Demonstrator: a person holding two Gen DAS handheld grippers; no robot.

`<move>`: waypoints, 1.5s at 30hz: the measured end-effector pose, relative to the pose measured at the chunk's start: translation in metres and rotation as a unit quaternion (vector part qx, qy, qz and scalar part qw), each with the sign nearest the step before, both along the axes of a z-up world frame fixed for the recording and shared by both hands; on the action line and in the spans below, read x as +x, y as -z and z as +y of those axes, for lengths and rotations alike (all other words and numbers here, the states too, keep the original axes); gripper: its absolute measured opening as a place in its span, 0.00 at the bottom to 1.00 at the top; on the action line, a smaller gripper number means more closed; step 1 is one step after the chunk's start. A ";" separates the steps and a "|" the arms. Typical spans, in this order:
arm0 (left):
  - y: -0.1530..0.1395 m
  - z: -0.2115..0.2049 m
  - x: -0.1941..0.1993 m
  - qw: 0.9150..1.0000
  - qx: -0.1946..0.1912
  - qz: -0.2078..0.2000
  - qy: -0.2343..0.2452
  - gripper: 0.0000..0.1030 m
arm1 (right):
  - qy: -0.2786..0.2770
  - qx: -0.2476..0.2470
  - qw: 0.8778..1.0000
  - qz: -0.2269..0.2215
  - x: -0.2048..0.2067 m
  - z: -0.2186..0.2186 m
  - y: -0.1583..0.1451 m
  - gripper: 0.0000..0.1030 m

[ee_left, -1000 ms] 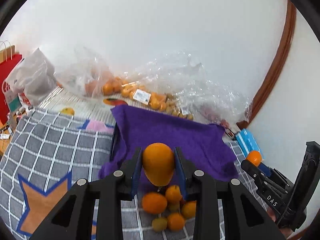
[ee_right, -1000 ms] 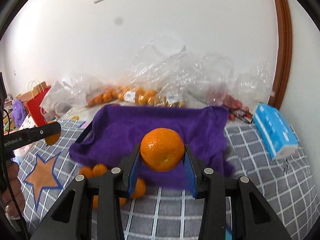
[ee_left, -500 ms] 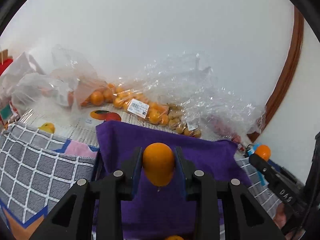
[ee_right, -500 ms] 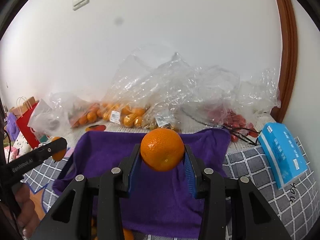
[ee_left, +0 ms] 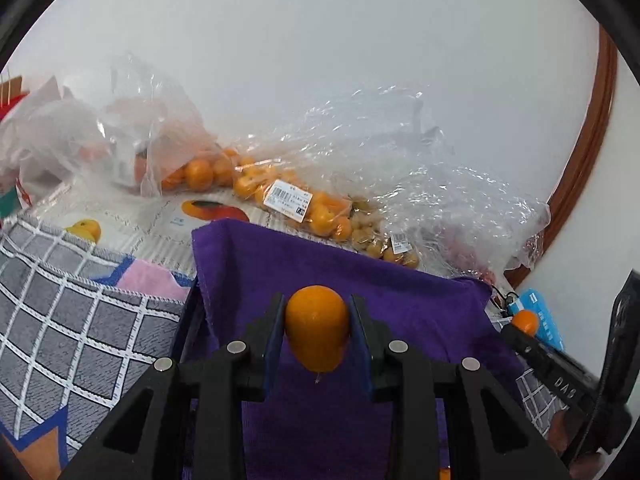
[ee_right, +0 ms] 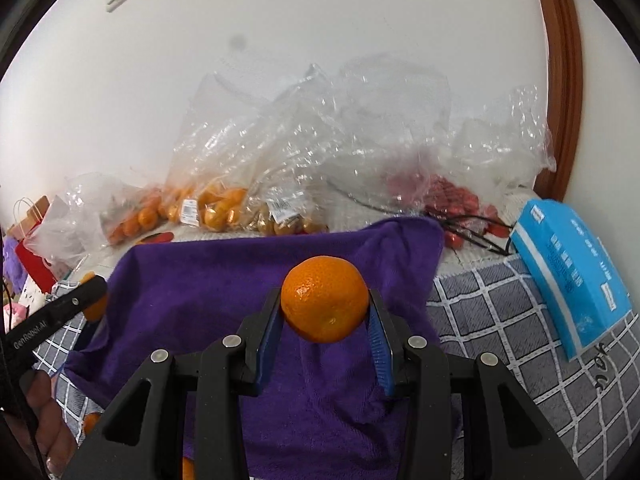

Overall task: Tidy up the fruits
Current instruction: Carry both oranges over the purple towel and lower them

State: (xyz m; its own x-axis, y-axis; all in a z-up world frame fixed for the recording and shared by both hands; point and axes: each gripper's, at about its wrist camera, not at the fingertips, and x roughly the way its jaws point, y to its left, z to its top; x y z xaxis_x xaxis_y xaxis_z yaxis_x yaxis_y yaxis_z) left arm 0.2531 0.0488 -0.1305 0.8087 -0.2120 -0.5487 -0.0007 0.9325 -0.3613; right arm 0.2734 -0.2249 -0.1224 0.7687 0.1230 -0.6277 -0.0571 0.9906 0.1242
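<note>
My left gripper [ee_left: 318, 320] is shut on a smooth, oval orange fruit [ee_left: 317, 328] and holds it above a purple towel [ee_left: 400, 312] draped over a dark basket. My right gripper [ee_right: 325, 312] is shut on a round mandarin [ee_right: 325, 304] above the same purple towel [ee_right: 200, 280]. The right gripper with its mandarin also shows at the right edge of the left wrist view [ee_left: 525, 322]. The left gripper shows at the left of the right wrist view [ee_right: 90, 300]. The basket's inside is hidden by the towel.
Clear plastic bags of oranges [ee_left: 280, 196] and small fruit [ee_right: 224, 208] lie along the white wall behind the towel, with red fruit [ee_right: 452, 200] to the right. A blue tissue pack [ee_right: 572, 280] lies on the grey checked cloth [ee_right: 500, 320]. Loose oranges [ee_right: 91, 422] lie near the front.
Both grippers have moved forward and up over the purple towel, each still holding its fruit. The loose oranges on the cloth have dropped out of the left wrist view.
</note>
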 end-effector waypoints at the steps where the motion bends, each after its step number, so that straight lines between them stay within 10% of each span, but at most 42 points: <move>1: 0.003 0.002 0.001 1.000 -0.005 0.003 0.000 0.29 | 0.000 0.001 1.000 0.001 0.001 0.001 0.003 0.39; 35: 0.033 0.002 0.027 0.994 0.017 0.108 0.024 0.29 | -0.021 -0.035 0.997 0.062 0.017 0.026 0.049 0.40; 45: 0.037 0.001 0.028 0.993 0.008 0.117 0.028 0.29 | -0.009 -0.034 0.999 0.029 0.006 0.022 0.036 0.56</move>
